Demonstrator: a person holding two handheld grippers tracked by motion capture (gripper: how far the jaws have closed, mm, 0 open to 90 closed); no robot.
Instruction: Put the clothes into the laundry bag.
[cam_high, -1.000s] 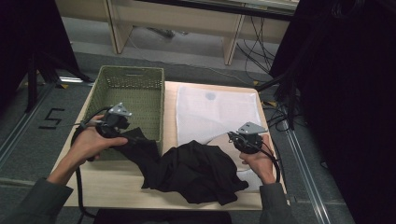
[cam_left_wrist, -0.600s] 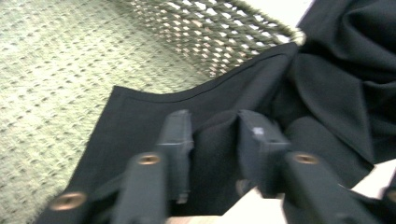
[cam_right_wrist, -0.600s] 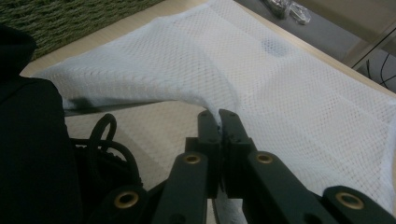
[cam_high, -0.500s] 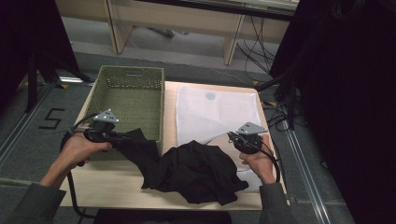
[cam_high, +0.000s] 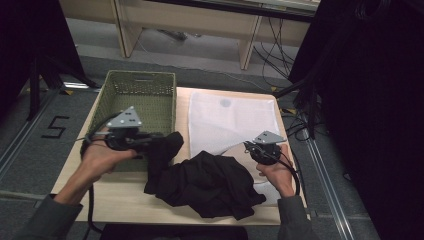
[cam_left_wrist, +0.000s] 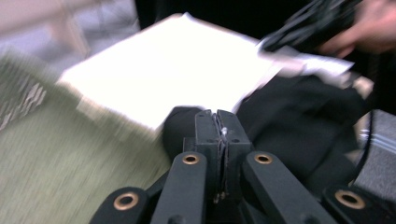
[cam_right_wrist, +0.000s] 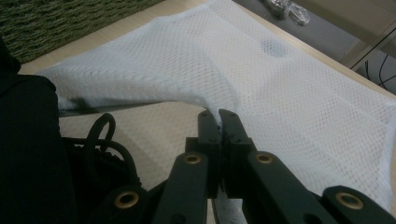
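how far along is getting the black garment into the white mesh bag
Early. Both grips look set: the left gripper is shut on a fold of the black garment, and the right gripper pinches the white mesh bag edge, lifting it. Left: the garment lies outside the bag, partly over the green basket.

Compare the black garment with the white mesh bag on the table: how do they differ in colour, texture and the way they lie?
The black garment is dark and opaque; the white mesh bag is pale with an open weave. The garment lies bunched in folds; the bag lies mostly flat. Each is pinched at an edge: garment by the left gripper, bag by the right gripper.
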